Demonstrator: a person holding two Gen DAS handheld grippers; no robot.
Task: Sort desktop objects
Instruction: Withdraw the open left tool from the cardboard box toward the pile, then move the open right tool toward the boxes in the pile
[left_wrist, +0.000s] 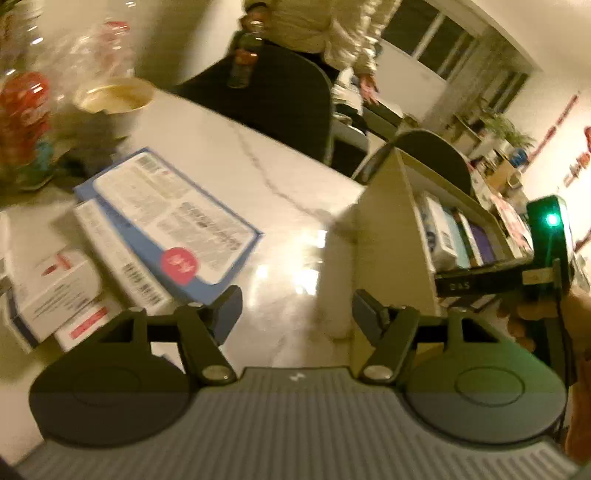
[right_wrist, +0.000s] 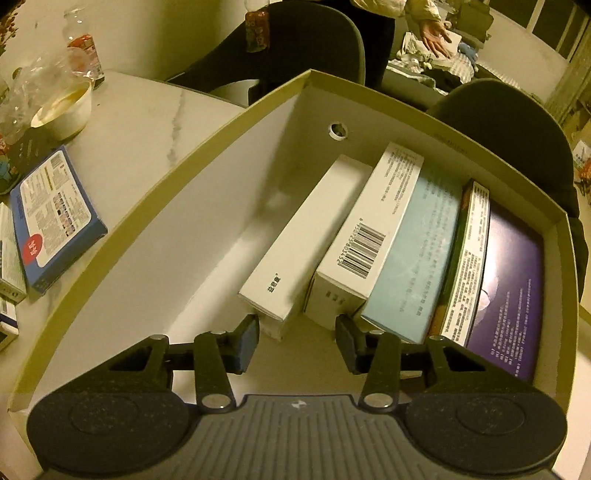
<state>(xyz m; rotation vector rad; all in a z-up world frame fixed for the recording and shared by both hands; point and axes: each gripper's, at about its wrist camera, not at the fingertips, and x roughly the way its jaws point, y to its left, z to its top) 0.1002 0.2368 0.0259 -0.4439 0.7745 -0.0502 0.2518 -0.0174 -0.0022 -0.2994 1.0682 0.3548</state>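
My left gripper (left_wrist: 295, 310) hangs open over bare marble table (left_wrist: 258, 177), with nothing between its fingers. Left of it lie a flat blue box (left_wrist: 173, 218), a long white box (left_wrist: 118, 258) and a small white box (left_wrist: 55, 288). To its right stands the open cardboard box (left_wrist: 384, 240). My right gripper (right_wrist: 297, 343) is open inside that cardboard box (right_wrist: 221, 122). Just beyond its tips are the ends of a narrow white box (right_wrist: 306, 236) and a white barcode box (right_wrist: 373, 225). A pale teal box (right_wrist: 417, 258), a thin box (right_wrist: 465, 258) and a purple box (right_wrist: 513, 288) stand packed to the right.
A bowl (left_wrist: 114, 99) and red-labelled bottles (left_wrist: 22, 110) crowd the table's far left corner. Dark chairs (left_wrist: 288, 96) and a person in a pale jacket (left_wrist: 325, 29) are beyond the far edge. The cardboard box's left half (right_wrist: 166, 266) holds nothing.
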